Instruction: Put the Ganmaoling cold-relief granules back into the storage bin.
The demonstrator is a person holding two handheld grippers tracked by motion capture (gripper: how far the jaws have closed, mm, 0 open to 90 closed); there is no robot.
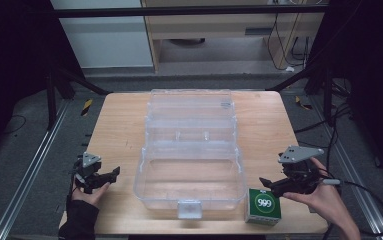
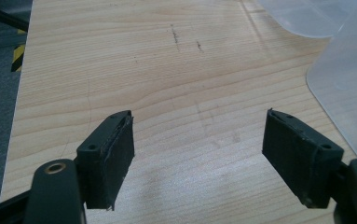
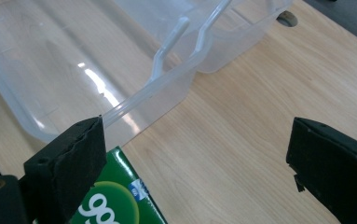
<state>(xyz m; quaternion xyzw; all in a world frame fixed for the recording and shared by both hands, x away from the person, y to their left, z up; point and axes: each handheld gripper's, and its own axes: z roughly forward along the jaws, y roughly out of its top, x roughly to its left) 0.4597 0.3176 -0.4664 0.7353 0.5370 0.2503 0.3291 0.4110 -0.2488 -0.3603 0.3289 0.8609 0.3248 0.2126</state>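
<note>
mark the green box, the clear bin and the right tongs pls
green box (image 1: 263, 205), high view, its top face with the 999 logo
clear bin (image 1: 189, 202), high view, its near front wall
right tongs (image 1: 265, 183), high view, between the open tips

We take this for a lab or test bay: the pale wooden bench stands on grey carpet inside a dark metal frame, aluminium rails run along the floor, black cables trail about, and yellow-black hazard tape marks the floor.
</note>
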